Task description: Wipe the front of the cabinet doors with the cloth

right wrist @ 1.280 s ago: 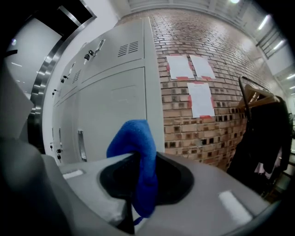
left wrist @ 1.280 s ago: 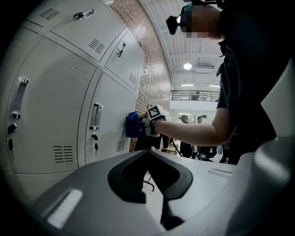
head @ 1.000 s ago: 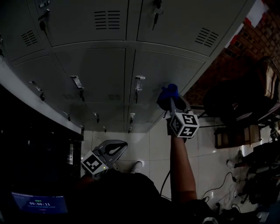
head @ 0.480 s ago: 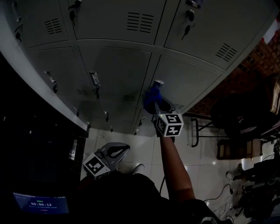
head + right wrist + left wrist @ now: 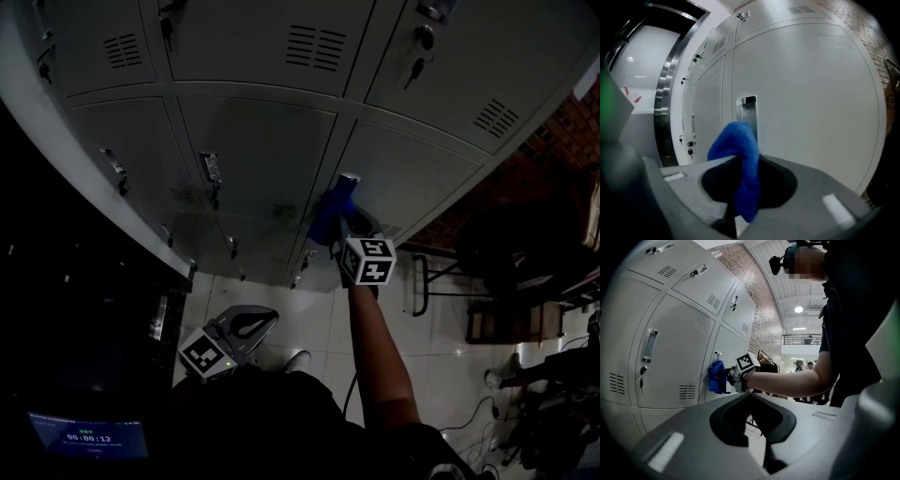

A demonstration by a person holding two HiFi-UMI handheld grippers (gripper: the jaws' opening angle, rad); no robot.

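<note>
Grey metal cabinet doors (image 5: 262, 150) fill the upper head view. My right gripper (image 5: 339, 228) is shut on a blue cloth (image 5: 328, 214), which is pressed on a lower door just below its chrome handle (image 5: 349, 178). In the right gripper view the blue cloth (image 5: 740, 154) hangs bunched between the jaws of the right gripper (image 5: 738, 190), with the handle (image 5: 747, 112) right behind it. My left gripper (image 5: 246, 325) hangs low near my body, shut and empty, away from the doors. From the left gripper (image 5: 761, 432) I see the cloth (image 5: 716, 377) against the door.
A brick wall (image 5: 539, 150) meets the cabinets at the right. Dark chairs and a frame (image 5: 506, 253) stand on the tiled floor (image 5: 309, 319), with cables (image 5: 553, 394) further right. A small screen (image 5: 89, 438) glows at the bottom left. People (image 5: 804, 365) stand far off.
The right gripper has slid the cloth leftward across the door to the handle, then slightly down below it. The head view shifted too. The left gripper has stayed put.
</note>
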